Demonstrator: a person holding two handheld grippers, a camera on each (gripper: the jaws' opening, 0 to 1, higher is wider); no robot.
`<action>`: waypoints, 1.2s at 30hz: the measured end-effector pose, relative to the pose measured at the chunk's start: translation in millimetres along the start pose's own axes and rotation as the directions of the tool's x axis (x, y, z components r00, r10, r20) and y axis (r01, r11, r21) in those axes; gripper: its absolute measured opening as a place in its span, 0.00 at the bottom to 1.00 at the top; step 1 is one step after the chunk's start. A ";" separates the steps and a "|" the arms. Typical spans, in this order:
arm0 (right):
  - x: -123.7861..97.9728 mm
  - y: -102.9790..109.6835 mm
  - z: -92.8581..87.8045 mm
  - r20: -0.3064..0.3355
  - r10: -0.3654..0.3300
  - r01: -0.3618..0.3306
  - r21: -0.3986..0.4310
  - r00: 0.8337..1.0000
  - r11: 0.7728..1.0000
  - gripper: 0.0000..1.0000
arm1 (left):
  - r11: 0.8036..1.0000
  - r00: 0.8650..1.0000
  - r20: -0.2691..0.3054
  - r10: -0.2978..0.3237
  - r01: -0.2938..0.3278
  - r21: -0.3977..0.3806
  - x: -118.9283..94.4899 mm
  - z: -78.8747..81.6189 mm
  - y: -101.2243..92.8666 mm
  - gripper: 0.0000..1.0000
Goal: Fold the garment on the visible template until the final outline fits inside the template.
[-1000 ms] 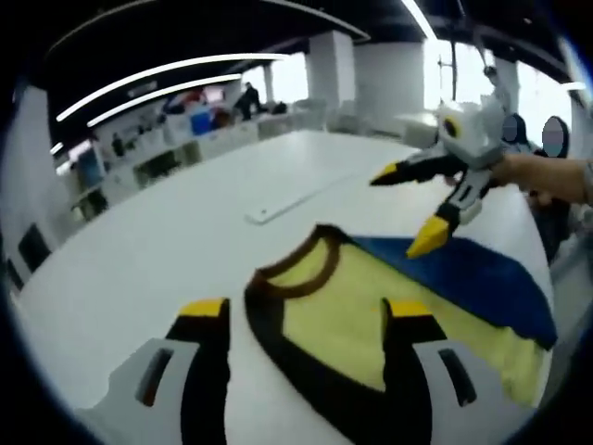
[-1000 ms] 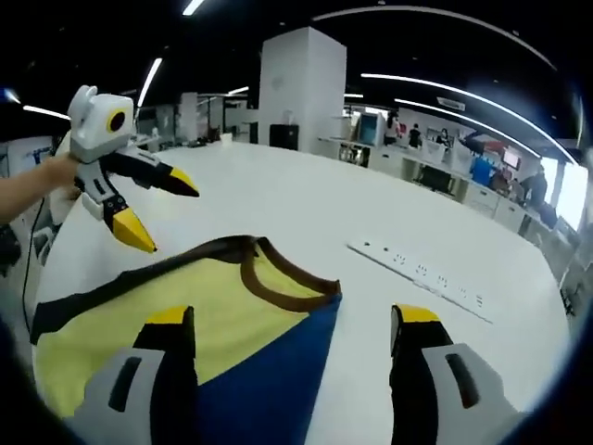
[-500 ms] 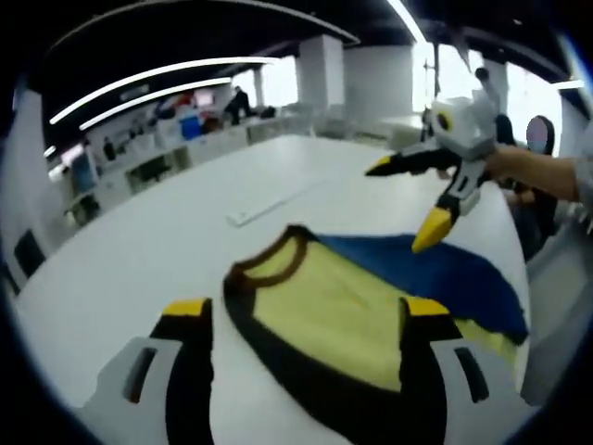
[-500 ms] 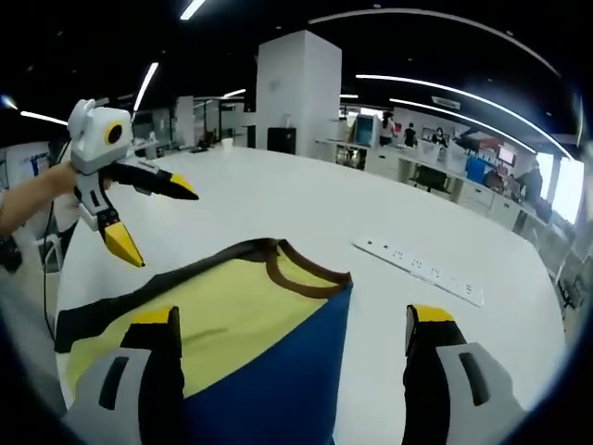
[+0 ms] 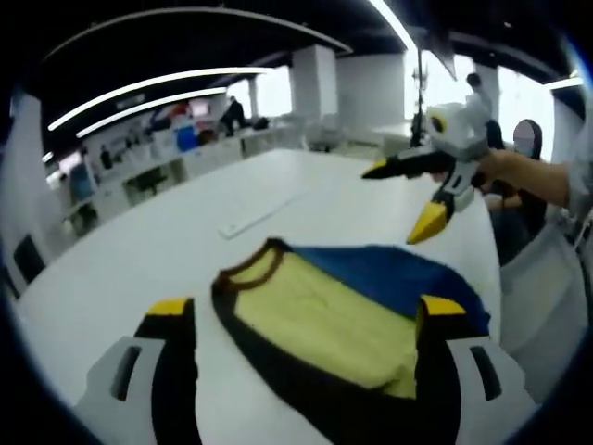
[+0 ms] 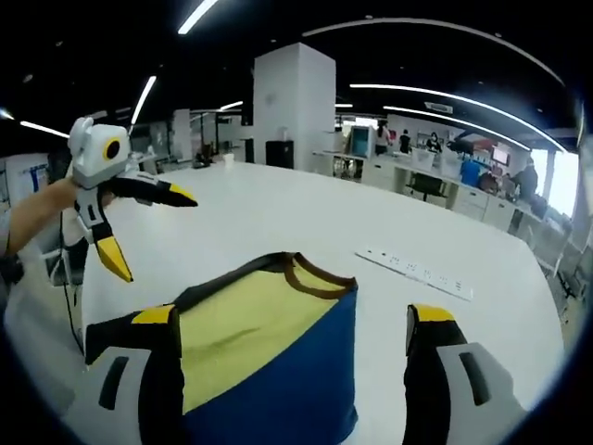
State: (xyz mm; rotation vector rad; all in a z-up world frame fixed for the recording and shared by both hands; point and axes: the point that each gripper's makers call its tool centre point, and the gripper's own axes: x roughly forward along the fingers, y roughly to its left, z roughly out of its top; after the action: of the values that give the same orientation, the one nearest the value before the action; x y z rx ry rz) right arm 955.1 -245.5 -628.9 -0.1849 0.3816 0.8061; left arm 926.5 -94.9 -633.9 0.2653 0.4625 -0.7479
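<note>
In your left gripper view, the garment (image 5: 343, 311) lies flat on the white table (image 5: 185, 241), in the lower middle of the frame. It is yellow with a blue panel toward the upper right, dark trim along its edges and a brown collar pointing to the upper left. Your left gripper (image 5: 306, 320) has its jaws spread wide and holds nothing. The left jaw stands over bare table at lower left, and the right jaw overlaps the garment's right part at lower right. Whether that jaw touches the cloth you cannot tell.

Your right gripper (image 5: 419, 202) comes in at the upper right of this view, held in your hand (image 5: 505, 167). Its jaws are wide apart and it is clear above the garment's blue edge.

In your right gripper view, the garment (image 6: 264, 348) fills the lower middle, yellow on the left and blue on the right, collar toward the top. The right gripper (image 6: 292, 324) is open wide and empty. Its left jaw overlaps the garment's dark left edge, and its right jaw stands over bare table just beside the blue side. The left gripper (image 6: 148, 232) shows at upper left, jaws apart, well off the cloth.

A white power strip (image 6: 412, 272) lies on the table beyond the garment, right of centre. No writing or brand can be read on anything. No template outline can be made out on the table.
</note>
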 end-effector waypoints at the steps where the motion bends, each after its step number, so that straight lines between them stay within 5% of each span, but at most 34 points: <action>1: -2.7 4.9 0.6 0.004 0.012 -0.012 0.021 1.000 1.000 1.00 | 1.000 1.000 -0.006 0.002 -0.002 0.003 -2.5 -0.7 -1.4 0.94; 17: -52.0 53.4 -9.3 -0.012 -0.018 0.018 0.019 1.000 1.000 1.00 | 0.999 0.998 0.058 -0.020 0.018 0.028 -60.0 6.6 -40.4 1.00; 36: -85.7 120.9 -58.5 -0.110 -0.046 0.049 0.027 0.993 0.998 1.00 | 0.998 0.999 0.036 -0.026 0.028 -0.053 -112.6 -46.4 -78.4 1.00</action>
State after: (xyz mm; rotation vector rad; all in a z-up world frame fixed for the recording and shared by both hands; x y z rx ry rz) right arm 797.4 -238.1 -650.3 -0.2104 0.4906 0.7449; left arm 785.0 -65.7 -624.0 0.1958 0.4528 -0.7645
